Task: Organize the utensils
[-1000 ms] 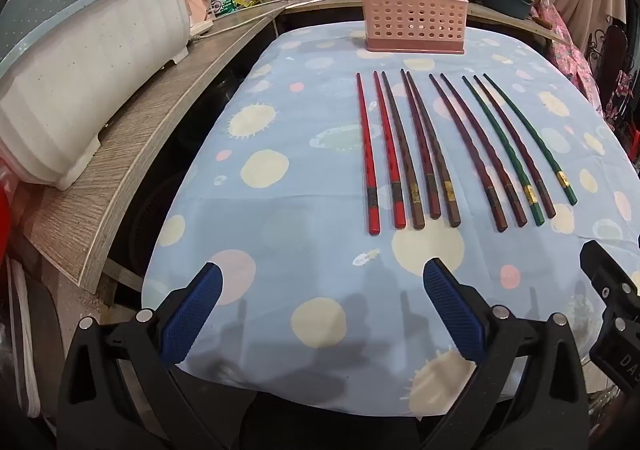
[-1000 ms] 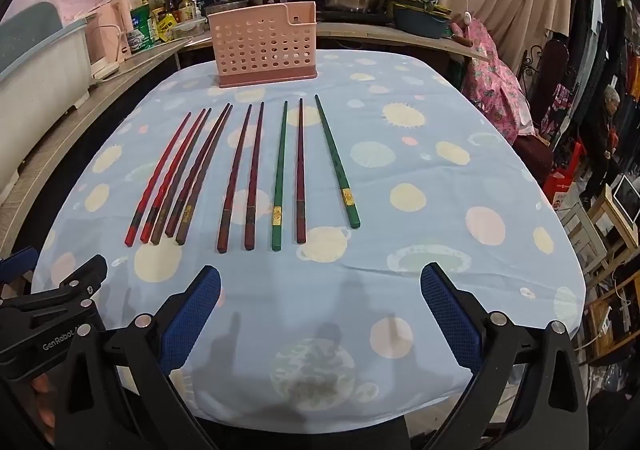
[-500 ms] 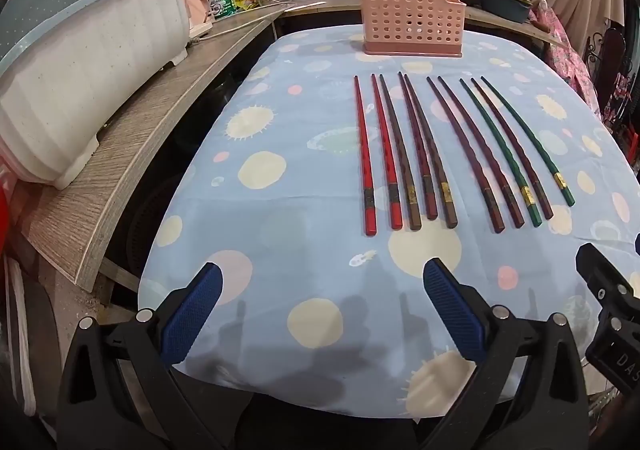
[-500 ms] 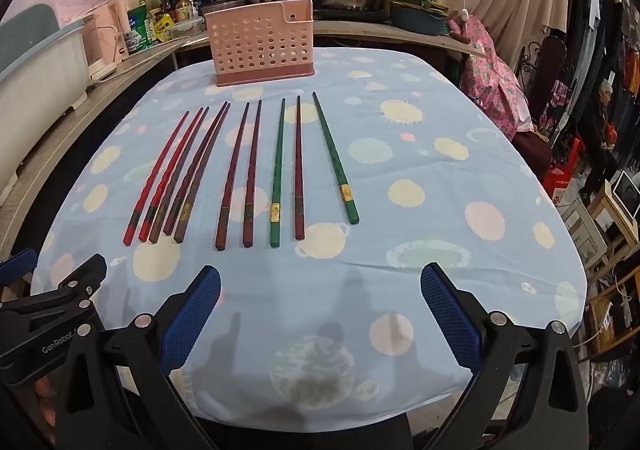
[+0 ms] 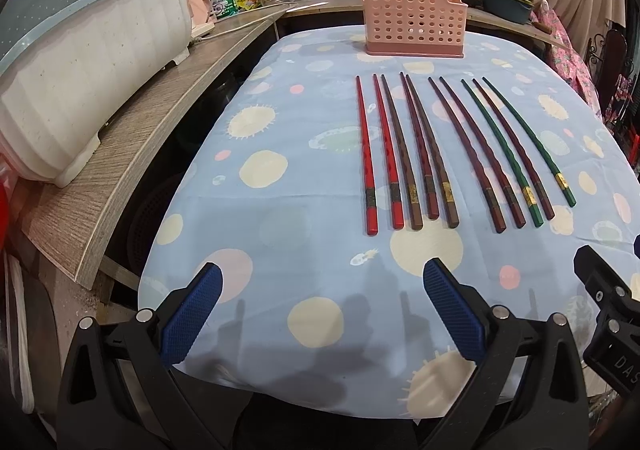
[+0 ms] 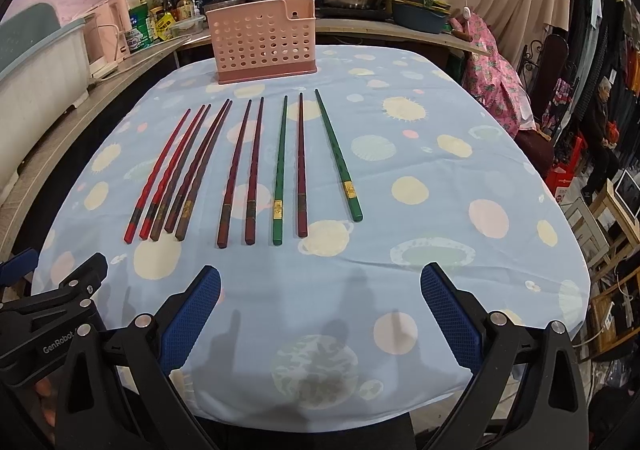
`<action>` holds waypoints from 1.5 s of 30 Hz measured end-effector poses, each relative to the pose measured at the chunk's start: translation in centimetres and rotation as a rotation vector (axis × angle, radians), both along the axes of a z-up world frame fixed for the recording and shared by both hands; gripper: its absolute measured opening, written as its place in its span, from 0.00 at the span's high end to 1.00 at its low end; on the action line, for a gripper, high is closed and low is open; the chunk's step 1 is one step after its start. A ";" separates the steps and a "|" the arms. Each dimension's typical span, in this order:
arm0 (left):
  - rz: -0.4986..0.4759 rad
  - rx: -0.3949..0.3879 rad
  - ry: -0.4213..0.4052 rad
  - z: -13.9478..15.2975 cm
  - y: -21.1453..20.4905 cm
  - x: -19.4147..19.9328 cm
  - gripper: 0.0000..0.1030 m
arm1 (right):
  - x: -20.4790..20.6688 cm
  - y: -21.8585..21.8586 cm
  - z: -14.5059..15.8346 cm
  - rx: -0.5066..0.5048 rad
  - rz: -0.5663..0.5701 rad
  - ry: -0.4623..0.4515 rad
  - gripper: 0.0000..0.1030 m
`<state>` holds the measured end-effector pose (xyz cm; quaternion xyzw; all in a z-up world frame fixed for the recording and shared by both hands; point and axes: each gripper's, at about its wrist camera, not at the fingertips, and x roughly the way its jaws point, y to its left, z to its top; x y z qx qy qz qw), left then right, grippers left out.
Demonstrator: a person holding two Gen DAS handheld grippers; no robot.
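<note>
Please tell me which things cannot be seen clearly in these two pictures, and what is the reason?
- Inside of the pink basket: both views, hidden by its own perforated front wall.
- Gold bands on the chopsticks: too small to read.
- Bottle labels on the counter: too small and distorted.
- Right gripper in the left view: cut off by the edge.

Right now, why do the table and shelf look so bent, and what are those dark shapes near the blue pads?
Left wrist view: fisheye bends the wooden shelf and darkens the corners. Right wrist view: the table bulges likewise; the dark shapes are shadows on the cloth near the open right gripper. Chopsticks look sharp.
</note>
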<state>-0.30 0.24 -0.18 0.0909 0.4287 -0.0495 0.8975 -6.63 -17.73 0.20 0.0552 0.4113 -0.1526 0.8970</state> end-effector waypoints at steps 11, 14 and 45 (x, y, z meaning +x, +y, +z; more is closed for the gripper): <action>0.003 0.002 -0.008 0.1 -0.1 -0.1 0.07 | 0.0 0.2 0.0 -0.005 0.003 -0.002 0.07; 0.002 0.002 -0.010 0.1 0.0 -0.1 0.07 | -0.1 0.2 -0.1 0.000 0.002 -0.001 0.07; 0.002 -0.005 -0.022 0.3 0.0 -0.5 0.07 | -0.2 0.2 0.1 -0.001 0.005 -0.011 0.07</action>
